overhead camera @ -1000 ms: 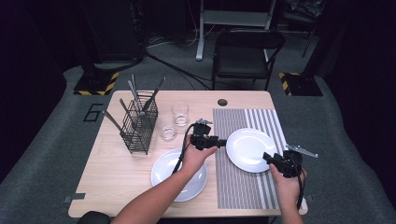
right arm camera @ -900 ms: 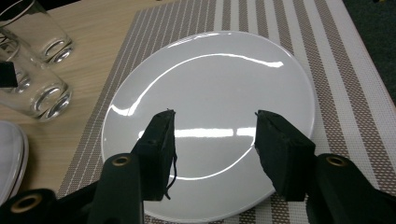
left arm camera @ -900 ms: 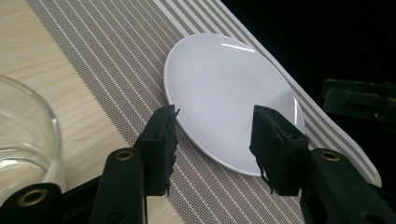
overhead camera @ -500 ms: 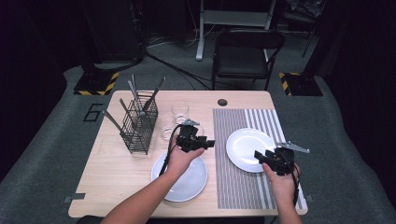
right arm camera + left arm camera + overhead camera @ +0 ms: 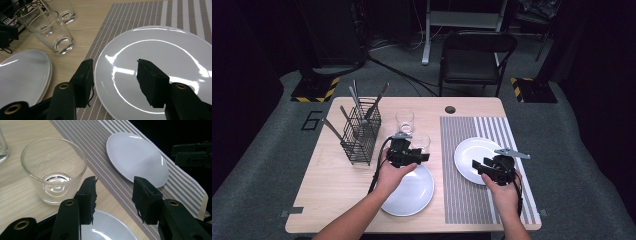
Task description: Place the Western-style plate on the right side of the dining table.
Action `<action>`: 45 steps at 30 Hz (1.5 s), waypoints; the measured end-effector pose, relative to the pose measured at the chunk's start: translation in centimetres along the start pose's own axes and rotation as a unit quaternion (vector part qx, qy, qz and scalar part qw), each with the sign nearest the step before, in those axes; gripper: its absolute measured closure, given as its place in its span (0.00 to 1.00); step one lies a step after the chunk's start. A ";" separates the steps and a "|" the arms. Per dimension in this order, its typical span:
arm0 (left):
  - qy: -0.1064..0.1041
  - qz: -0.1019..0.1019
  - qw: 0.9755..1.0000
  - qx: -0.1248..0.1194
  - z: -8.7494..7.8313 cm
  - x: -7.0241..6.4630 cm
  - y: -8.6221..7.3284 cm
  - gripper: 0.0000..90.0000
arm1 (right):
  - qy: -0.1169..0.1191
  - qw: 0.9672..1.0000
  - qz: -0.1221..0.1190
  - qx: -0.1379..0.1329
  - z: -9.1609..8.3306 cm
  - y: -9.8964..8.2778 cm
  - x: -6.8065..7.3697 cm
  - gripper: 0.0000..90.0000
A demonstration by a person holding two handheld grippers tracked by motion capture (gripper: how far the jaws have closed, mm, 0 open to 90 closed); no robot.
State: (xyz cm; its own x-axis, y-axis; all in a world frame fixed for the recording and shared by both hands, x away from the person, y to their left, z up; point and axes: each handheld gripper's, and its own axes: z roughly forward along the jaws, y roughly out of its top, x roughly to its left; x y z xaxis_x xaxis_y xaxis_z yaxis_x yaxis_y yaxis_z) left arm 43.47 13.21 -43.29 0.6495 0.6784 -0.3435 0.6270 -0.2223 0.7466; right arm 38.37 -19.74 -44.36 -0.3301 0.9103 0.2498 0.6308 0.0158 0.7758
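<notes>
Both hands have slid to the left over the table since the earlier pictures. The left gripper point(image 5: 422, 157) was over the mat's near edge; now it hangs by the short glass point(image 5: 421, 142). Its jaws have just been closing a little, but they are spread and nothing is between them. In the left gripper view the glass point(image 5: 53, 170) stands just beside the left jaw, not between the two.

Nearest to the person, left of the mat point(image 5: 462, 200), lies the near plate point(image 5: 412, 192) on bare wood. The left hand is above its far rim. The right gripper point(image 5: 479, 168) hangs over the near left rim of the other plate point(image 5: 474, 152), which lies on the mat. Its jaws are spread too and pinch nothing; in the right gripper view the plate point(image 5: 160, 65) lies under both jaws.

Farther back, left of the mat, the short glass stands, then the tall glass point(image 5: 404, 121) behind it. The basket point(image 5: 362, 132) with cutlery stands farther left.

It looks like the step is a reach for the short glass. Next, I think the left gripper must swing a bit so the glass sits between the jaws, then squeeze gently so the glass does not tip or slip.
</notes>
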 end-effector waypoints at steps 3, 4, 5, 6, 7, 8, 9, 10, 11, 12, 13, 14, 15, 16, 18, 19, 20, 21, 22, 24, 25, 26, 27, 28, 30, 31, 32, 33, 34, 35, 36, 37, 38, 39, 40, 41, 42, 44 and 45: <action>0.007 0.013 1.000 0.002 -1.1 0.2 -0.4 0.59 | 0.011 1.000 -0.010 0.000 0.0 0.2 0.8 0.52; 0.007 0.016 1.000 0.002 -1.4 0.3 -0.5 0.59 | 0.014 1.000 -0.013 0.000 0.1 0.3 1.0 0.52; 0.008 0.016 1.000 0.001 -1.7 0.3 -0.6 0.59 | 0.018 1.000 -0.015 0.000 0.1 0.4 1.2 0.52; 0.009 0.019 1.000 0.001 -2.0 0.5 -0.8 0.59 | 0.021 1.000 -0.019 0.000 0.1 0.4 1.4 0.52; 0.010 0.017 1.000 0.000 -2.3 0.5 -0.9 0.59 | 0.026 0.999 -0.023 0.000 0.2 0.5 1.6 0.52; 0.013 0.019 1.000 0.001 -2.7 0.7 -1.1 0.59 | 0.031 0.999 -0.027 -0.001 0.2 0.5 1.8 0.52; 0.014 0.019 1.000 0.002 -3.0 0.8 -1.2 0.60 | 0.038 0.999 -0.030 -0.001 0.3 0.6 2.1 0.52; 0.015 0.017 1.000 0.002 -3.3 0.9 -1.4 0.59 | 0.040 0.999 -0.035 -0.001 0.3 0.6 2.2 0.52; 0.017 0.018 1.000 0.002 -3.6 1.1 -1.5 0.60 | 0.042 0.998 -0.040 0.000 0.4 0.6 2.4 0.52; 0.018 0.017 1.000 0.001 -3.9 1.2 -1.7 0.60 | 0.045 0.998 -0.044 0.000 0.4 0.6 2.6 0.52; 0.017 0.013 1.000 0.001 -4.1 1.3 -1.9 0.60 | 0.049 0.998 -0.046 0.002 0.4 0.6 2.8 0.52; 0.021 0.017 1.000 -0.001 -4.4 1.5 -2.0 0.60 | 0.051 0.998 -0.047 0.003 0.5 0.6 2.9 0.52; 0.020 0.016 1.000 -0.001 -4.7 1.6 -2.2 0.59 | 0.053 0.997 -0.050 0.004 0.5 0.6 3.0 0.52; 0.019 0.018 1.000 -0.002 -5.0 1.8 -2.4 0.59 | 0.053 0.997 -0.055 0.005 0.6 0.6 3.1 0.52; 0.019 0.021 1.000 -0.005 -5.5 2.0 -2.7 0.59 | 0.058 0.997 -0.060 0.008 0.7 0.5 3.3 0.52; 0.020 0.022 1.000 -0.005 -5.7 2.2 -2.9 0.59 | 0.059 0.996 -0.063 0.008 0.7 0.5 3.4 0.52; 0.020 0.018 1.000 -0.005 -5.9 2.3 -3.1 0.59 | 0.062 0.996 -0.067 0.009 0.8 0.4 3.5 0.53; 0.024 0.022 0.999 -0.005 -6.1 2.5 -3.3 0.59 | 0.064 0.996 -0.067 0.010 0.8 0.4 3.5 0.53; 0.025 0.021 0.999 -0.005 -6.3 2.6 -3.5 0.59 | 0.067 0.995 -0.072 0.011 0.9 0.3 3.6 0.53; 0.031 0.028 0.999 -0.006 -6.7 2.8 -3.9 0.59 | 0.068 0.995 -0.075 0.014 1.0 0.1 3.7 0.53; 0.035 0.035 0.999 -0.005 -7.0 3.0 -4.2 0.59 | 0.070 0.994 -0.079 0.015 1.1 0.0 3.8 0.53; 0.035 0.035 0.999 -0.005 -7.0 3.0 -4.2 0.59 | 0.076 0.994 -0.080 0.018 1.2 -0.1 3.8 0.53; 0.040 0.038 0.998 -0.005 -7.2 3.1 -4.7 0.59 | 0.077 0.993 -0.084 0.019 1.3 -0.2 3.8 0.53; 0.040 0.043 0.998 0.002 -7.4 3.3 -4.9 0.59 | 0.080 0.993 -0.085 0.021 1.4 -0.3 3.8 0.53; 0.042 0.044 0.998 0.002 -7.7 3.5 -5.4 0.59 | 0.083 0.992 -0.086 0.027 1.7 -0.6 3.9 0.53; 0.042 0.049 0.998 0.000 -7.8 3.7 -5.7 0.59 | 0.088 0.992 -0.089 0.031 1.8 -0.7 3.9 0.53; 0.041 0.050 0.998 0.003 -8.0 3.8 -5.9 0.59 | 0.090 0.991 -0.091 0.033 2.0 -0.9 4.0 0.53; 0.045 0.044 0.998 0.003 -8.1 3.9 -6.2 0.59 | 0.094 0.991 -0.092 0.038 2.0 -1.0 4.0 0.53; 0.045 0.052 0.998 0.006 -8.2 4.2 -6.3 0.59 | 0.098 0.990 -0.095 0.042 2.1 -1.1 4.1 0.53; 0.044 0.052 0.998 0.010 -8.3 4.5 -6.5 0.59 | 0.099 0.989 -0.098 0.045 2.2 -1.2 4.1 0.53; 0.044 0.047 0.998 0.008 -8.4 4.7 -6.7 0.59 | 0.101 0.988 -0.102 0.047 2.3 -1.2 4.2 0.53; 0.045 0.043 0.998 0.007 -8.5 5.1 -6.9 0.59 | 0.101 0.988 -0.104 0.048 2.3 -1.3 4.2 0.53; 0.044 0.041 0.998 0.008 -8.6 5.2 -7.0 0.59 | 0.101 0.988 -0.105 0.051 2.3 -1.4 4.3 0.53; 0.047 0.040 0.998 0.003 -8.6 5.5 -7.2 0.59 | 0.100 0.988 -0.107 0.050 2.3 -1.4 4.3 0.53; 0.046 0.037 0.998 0.005 -8.7 5.7 -7.3 0.59 | 0.100 0.987 -0.111 0.050 2.4 -1.5 4.4 0.53; 0.046 0.032 0.998 0.004 -8.8 5.9 -7.5 0.59 | 0.099 0.987 -0.114 0.050 2.4 -1.6 4.4 0.53; 0.047 0.033 0.998 0.002 -8.8 6.0 -7.5 0.59 | 0.097 0.987 -0.118 0.048 2.4 -1.7 4.5 0.53; 0.045 0.029 0.999 0.001 -8.9 6.1 -7.7 0.59 | 0.095 0.987 -0.125 0.044 2.4 -1.8 4.5 0.53; 0.046 0.030 0.998 -0.001 -8.9 6.1 -7.8 0.59 | 0.093 0.986 -0.129 0.041 2.4 -1.9 4.5 0.53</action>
State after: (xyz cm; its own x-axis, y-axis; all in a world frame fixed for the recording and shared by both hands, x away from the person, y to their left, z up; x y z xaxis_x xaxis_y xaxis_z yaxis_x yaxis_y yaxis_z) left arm 38.70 25.37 -46.18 0.6431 0.7256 -0.2447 0.5876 -0.2628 0.7653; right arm 37.37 -14.63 -46.10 -0.6058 0.7797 0.1585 0.5608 0.2771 0.7802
